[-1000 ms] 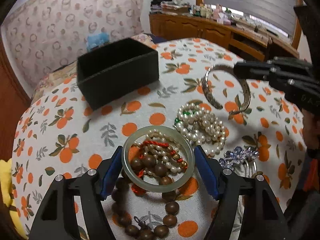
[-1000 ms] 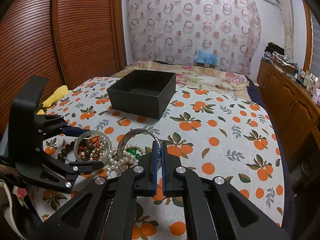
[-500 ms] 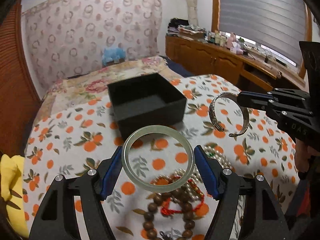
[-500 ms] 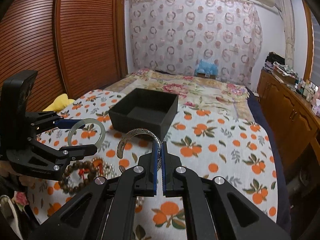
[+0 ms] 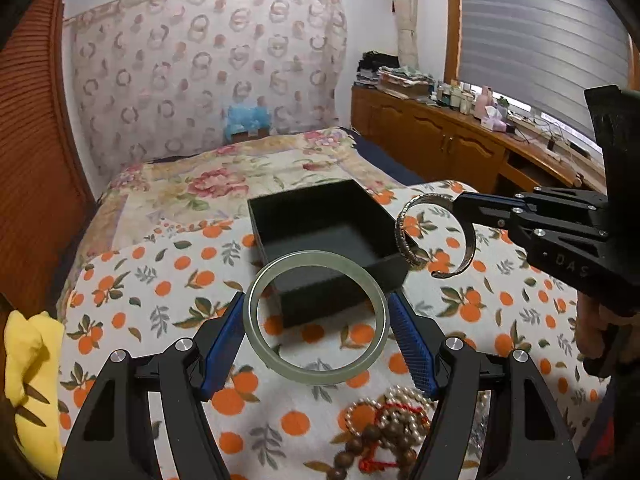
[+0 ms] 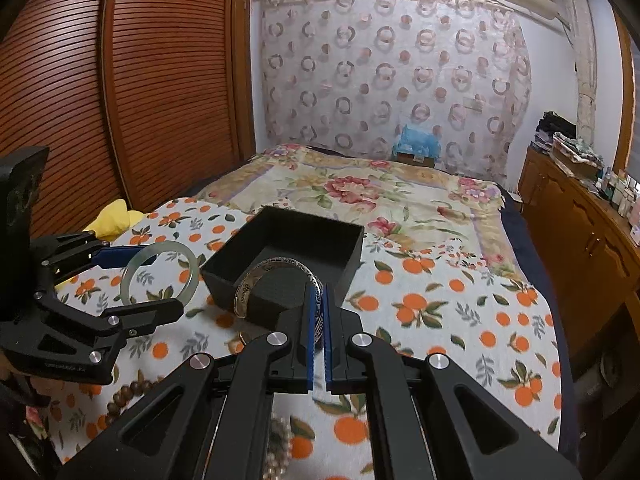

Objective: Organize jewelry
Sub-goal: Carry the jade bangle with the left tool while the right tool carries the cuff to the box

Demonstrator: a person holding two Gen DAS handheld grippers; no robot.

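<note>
My left gripper (image 5: pixel 316 316) is shut on a pale green jade bangle (image 5: pixel 256 332), held in the air just in front of the black open box (image 5: pixel 320 236). My right gripper (image 6: pixel 319 308) is shut on a silver cuff bracelet (image 6: pixel 272 270), held above the box's near right corner. The cuff (image 5: pixel 404 236) and the right gripper (image 5: pixel 464 206) show at the right of the left wrist view. The bangle (image 6: pixel 192 276) and the left gripper (image 6: pixel 132 280) show at the left of the right wrist view. The box (image 6: pixel 340 240) looks empty.
Wooden beads, pearls and a red cord (image 5: pixel 384 432) lie on the orange-print cloth (image 5: pixel 160 288) below my left gripper. A yellow cloth (image 5: pixel 28 364) lies at the left edge. Wooden cabinets (image 6: pixel 580 248) stand to the right of the bed.
Both grippers have risen and moved forward toward the black box with their bracelets. The jewelry pile has dropped to the bottom of the left wrist view.
</note>
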